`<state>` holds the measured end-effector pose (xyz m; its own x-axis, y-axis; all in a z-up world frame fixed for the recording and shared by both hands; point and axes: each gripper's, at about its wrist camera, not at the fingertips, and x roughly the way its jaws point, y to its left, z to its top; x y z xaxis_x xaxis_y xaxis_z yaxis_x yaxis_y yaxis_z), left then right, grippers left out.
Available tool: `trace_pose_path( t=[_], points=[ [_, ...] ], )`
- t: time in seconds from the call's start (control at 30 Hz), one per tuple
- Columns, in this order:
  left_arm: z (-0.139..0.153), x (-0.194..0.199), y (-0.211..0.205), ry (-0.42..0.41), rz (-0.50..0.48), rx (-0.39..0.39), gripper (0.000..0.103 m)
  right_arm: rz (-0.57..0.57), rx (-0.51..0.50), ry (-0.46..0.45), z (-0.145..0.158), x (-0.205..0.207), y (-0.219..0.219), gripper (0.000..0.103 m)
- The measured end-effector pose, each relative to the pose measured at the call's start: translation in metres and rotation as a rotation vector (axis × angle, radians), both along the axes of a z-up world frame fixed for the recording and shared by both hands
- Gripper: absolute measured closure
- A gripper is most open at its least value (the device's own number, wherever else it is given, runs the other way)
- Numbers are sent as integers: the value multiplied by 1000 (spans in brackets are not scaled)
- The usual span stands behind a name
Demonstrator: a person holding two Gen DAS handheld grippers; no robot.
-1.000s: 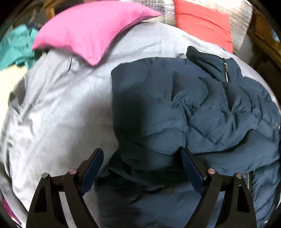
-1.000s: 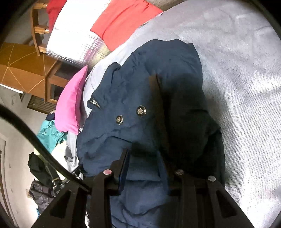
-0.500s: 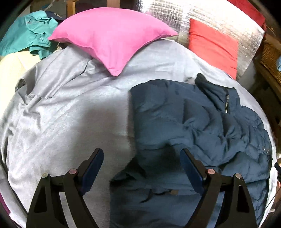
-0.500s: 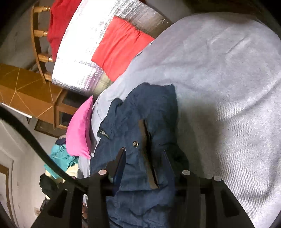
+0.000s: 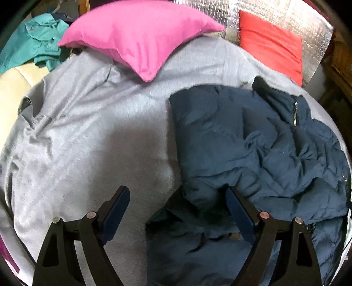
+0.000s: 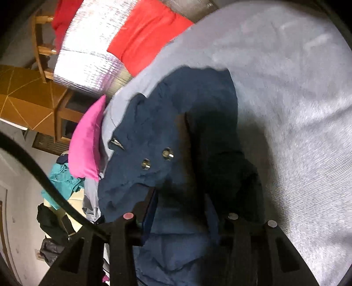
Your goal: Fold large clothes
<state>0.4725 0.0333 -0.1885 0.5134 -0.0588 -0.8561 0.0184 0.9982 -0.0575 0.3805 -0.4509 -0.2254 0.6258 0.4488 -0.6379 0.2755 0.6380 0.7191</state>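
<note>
A navy puffer jacket (image 5: 242, 143) lies crumpled on the right half of a grey bed cover (image 5: 99, 132), its collar and zip toward the pillows. My left gripper (image 5: 177, 193) hangs open above the jacket's near left edge, its right finger (image 5: 235, 204) over the fabric, its left over bare cover, and touches nothing. In the right wrist view the jacket (image 6: 176, 110) shows two metal snaps. A thick bunch of it fills the gap of my right gripper (image 6: 180, 198) and runs back past the pads, which press on it.
A pink pillow (image 5: 140, 37) and a red cushion (image 5: 270, 48) lean on a silver foil panel (image 5: 231, 13) at the head of the bed. A teal garment (image 5: 33, 41) lies off the bed's far left. Wooden furniture (image 6: 26, 103) stands beyond.
My left gripper has drawn back and up, so more of the bed and pillows shows. The right gripper's jaws stand wider on the jacket bunch than a second ago.
</note>
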Motion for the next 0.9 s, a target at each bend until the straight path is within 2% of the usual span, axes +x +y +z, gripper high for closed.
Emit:
trace_pose_path(
  t=[0.13,0.23,0.37,0.43,0.5,0.73,0.9],
  points=[
    [13,-2,5,-38,3,-29,14,-27,-82,-86,26,-13,-2,57],
    [9,0,4,-22,-2,-17,14,-8,-83,-134,33,-13,3,57],
    [-13,4,-9,33,-30,62,13,43,-98,-87,18,0,23,57],
    [-17,5,-11,42,-29,66,13,59,-104,-17,1,9,29,57],
    [-13,4,-12,33,-27,73,13,56,-98,-1,-6,12,30,57],
    [8,-8,-24,-47,-67,123,14,66,-106,-35,9,6,28,56],
    [10,-14,-33,-68,-107,153,14,79,-117,-60,16,1,31,55]
  ],
)
